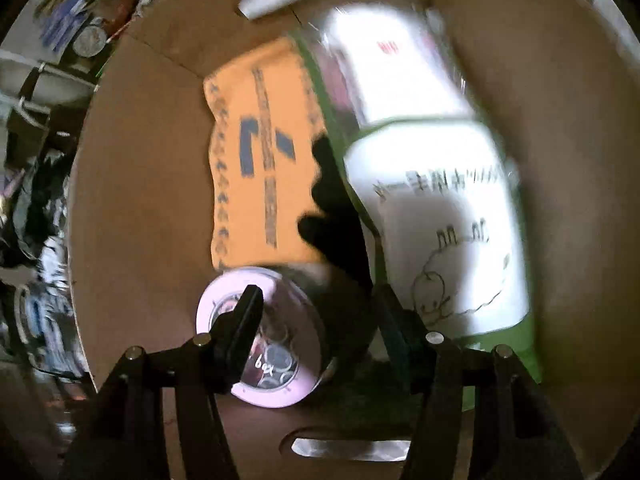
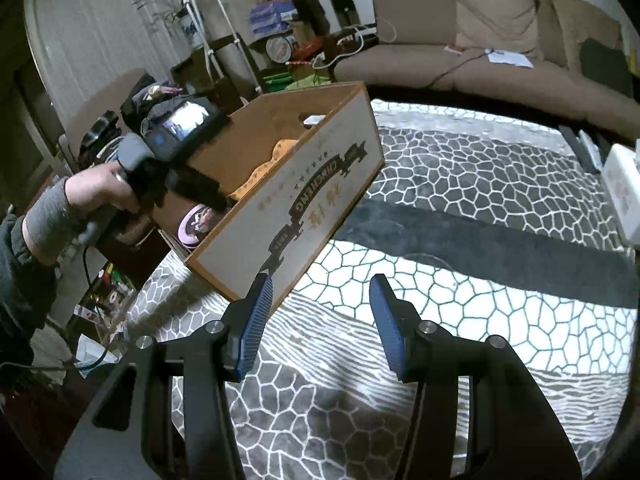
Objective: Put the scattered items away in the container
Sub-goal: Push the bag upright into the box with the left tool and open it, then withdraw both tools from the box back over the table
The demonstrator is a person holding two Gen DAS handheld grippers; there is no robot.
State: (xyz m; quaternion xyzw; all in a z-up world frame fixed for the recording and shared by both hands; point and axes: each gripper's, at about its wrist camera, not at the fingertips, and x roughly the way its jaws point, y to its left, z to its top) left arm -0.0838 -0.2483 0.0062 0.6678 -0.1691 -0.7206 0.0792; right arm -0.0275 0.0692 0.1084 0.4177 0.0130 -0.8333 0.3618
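The left claw [image 1: 316, 320] is closest to its lens, reaching down into the open brown cardboard box [image 2: 280, 208] with its black fingers spread around a round pink tin with a clear window lid [image 1: 264, 344]. The near finger lies across the tin's face, the other stands past its far side; whether they pinch it or have just let go I cannot tell, though the wide spread suggests a release. The tin sits low on the box floor, by the handle cut-out. It was probably put in that corner because the rest of the floor is taken: a flat orange packet with dark blue print [image 1: 260, 152] lies behind it, and a white and green plastic-wrapped pack with a line drawing [image 1: 440, 216] fills the right side.

The right claw [image 2: 318, 324] hangs outside the box, its blue-padded fingers well apart and holding nothing, apparently waiting for the next item.

The box rests on a grey and white rug with a cracked-stone pattern [image 2: 460, 280]. Beyond it are a brown sofa [image 2: 480, 40], a cluttered corner and pale curtains; a white box [image 2: 620, 188] lies at the rug's right edge.
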